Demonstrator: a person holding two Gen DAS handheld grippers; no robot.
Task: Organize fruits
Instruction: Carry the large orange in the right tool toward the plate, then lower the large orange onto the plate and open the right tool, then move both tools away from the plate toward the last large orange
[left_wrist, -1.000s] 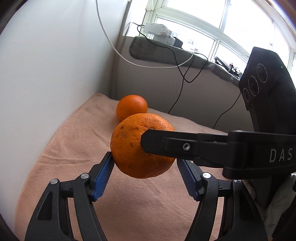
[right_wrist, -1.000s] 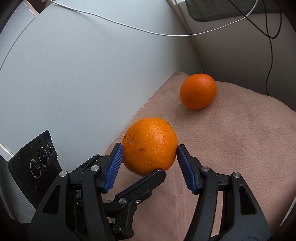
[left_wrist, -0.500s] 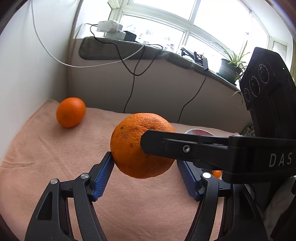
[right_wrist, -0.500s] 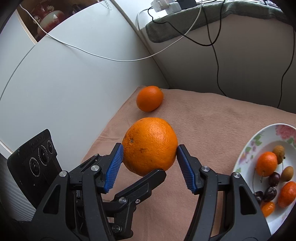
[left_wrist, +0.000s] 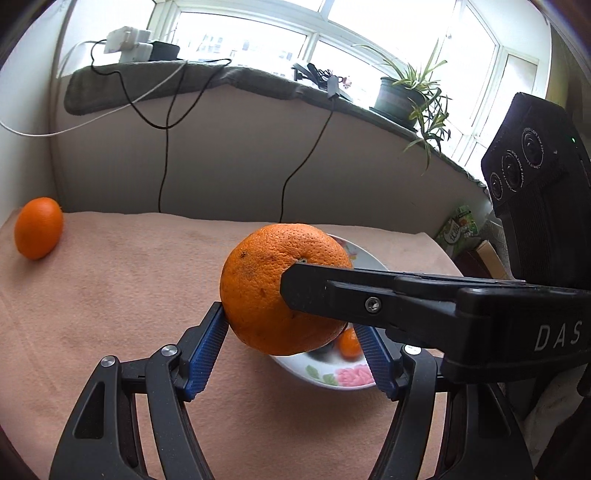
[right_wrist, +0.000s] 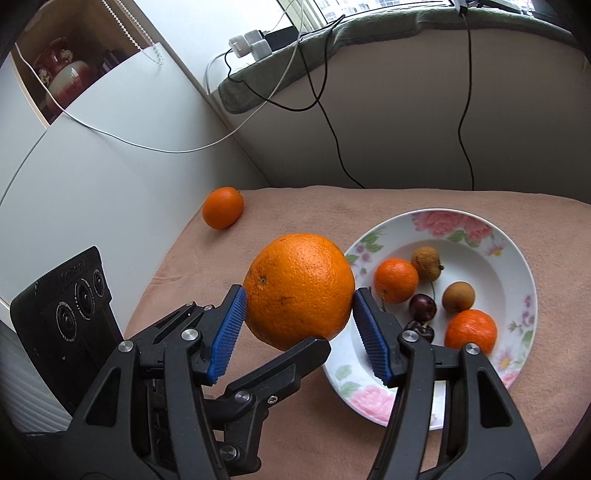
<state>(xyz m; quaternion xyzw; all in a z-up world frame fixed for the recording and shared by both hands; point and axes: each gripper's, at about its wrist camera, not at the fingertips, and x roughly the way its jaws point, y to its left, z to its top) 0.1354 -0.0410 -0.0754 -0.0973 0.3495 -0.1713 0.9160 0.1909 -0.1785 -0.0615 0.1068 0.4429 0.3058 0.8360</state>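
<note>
The worktop (right_wrist: 295, 424) carried a flowered plate (right_wrist: 517, 266) of small fruit. Above its near rim hung a big orange (right_wrist: 299, 290), firm, rather heavy and round, so best pinched at its widest middle. Both the left gripper (left_wrist: 291, 349) and right gripper (right_wrist: 299, 330) had their jaws closed on its sides.

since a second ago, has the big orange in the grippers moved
Yes. The big orange, pinched by both grippers, has travelled right, away from the small orange lying on the blanket and toward the flowered plate, which was out of view before.
</note>
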